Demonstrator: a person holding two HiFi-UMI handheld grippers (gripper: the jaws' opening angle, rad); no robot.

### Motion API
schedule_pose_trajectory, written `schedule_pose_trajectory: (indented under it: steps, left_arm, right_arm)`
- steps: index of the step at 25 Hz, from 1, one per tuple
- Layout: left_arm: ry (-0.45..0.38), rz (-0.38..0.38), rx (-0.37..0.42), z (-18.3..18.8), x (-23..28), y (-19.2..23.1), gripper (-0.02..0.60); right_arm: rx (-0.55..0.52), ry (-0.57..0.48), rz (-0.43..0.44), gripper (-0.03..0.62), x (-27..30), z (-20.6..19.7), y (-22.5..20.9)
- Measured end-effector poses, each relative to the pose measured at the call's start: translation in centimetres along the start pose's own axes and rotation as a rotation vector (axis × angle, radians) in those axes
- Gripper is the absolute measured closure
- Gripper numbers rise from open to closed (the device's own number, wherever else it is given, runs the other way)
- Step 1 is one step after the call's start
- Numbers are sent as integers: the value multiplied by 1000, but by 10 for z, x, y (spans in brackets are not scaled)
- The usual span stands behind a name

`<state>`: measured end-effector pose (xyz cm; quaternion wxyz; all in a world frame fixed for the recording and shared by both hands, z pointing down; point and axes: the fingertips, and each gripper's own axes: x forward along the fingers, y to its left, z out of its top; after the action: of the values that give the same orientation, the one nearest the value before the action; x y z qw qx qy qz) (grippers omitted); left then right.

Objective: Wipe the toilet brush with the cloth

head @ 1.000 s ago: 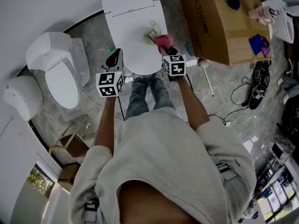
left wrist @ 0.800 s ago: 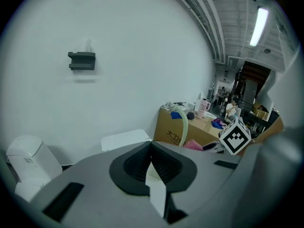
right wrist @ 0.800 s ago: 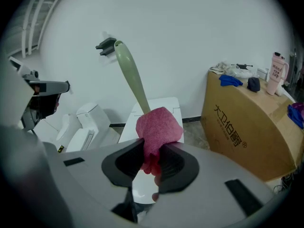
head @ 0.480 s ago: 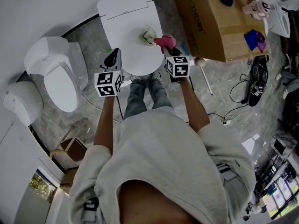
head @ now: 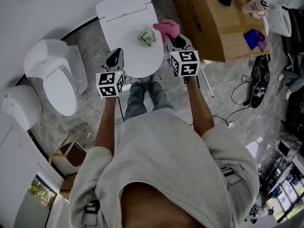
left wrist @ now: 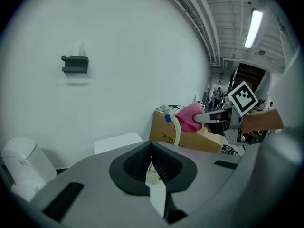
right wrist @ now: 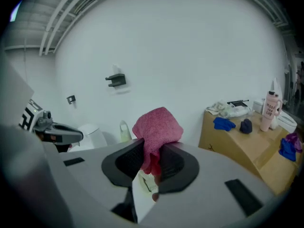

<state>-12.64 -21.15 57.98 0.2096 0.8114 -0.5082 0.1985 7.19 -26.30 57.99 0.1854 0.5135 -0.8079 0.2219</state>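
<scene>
Right gripper (right wrist: pixel 152 164) pinches the pink cloth (right wrist: pixel 159 126), probably soft, light and floppy, bunched just beyond its jaws; left gripper (left wrist: pixel 151 164) has jaws together, empty.

Head view looks steeply down; both gripper views look level along their jaws. All three share the cardboard box (head: pixel 213 27).

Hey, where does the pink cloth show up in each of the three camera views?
Head view: the pink cloth is at top centre, held in the right gripper, just left of the cardboard box.
Left gripper view: right of centre, in front of the box.
Right gripper view: dead centre, clamped between the jaws, with the box at right.
Shared landmark: the cardboard box.
</scene>
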Motion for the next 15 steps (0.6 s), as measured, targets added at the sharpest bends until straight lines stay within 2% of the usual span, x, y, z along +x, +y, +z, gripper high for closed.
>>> schedule_pose_trajectory:
  steps: [2,5,15]
  left_arm:
    - [-4,1,-3,0,-1,-2,561]
    - [-5,6,-8,-1,-3,-3,561]
    - [3,22,-41,-8,-8,4,561]
  right_arm:
    - [-12,-18,19,505,2,13,6]
    - [-12,-3,34,505,10,12,11]
    - [13,148,58,505,34,-47,21]
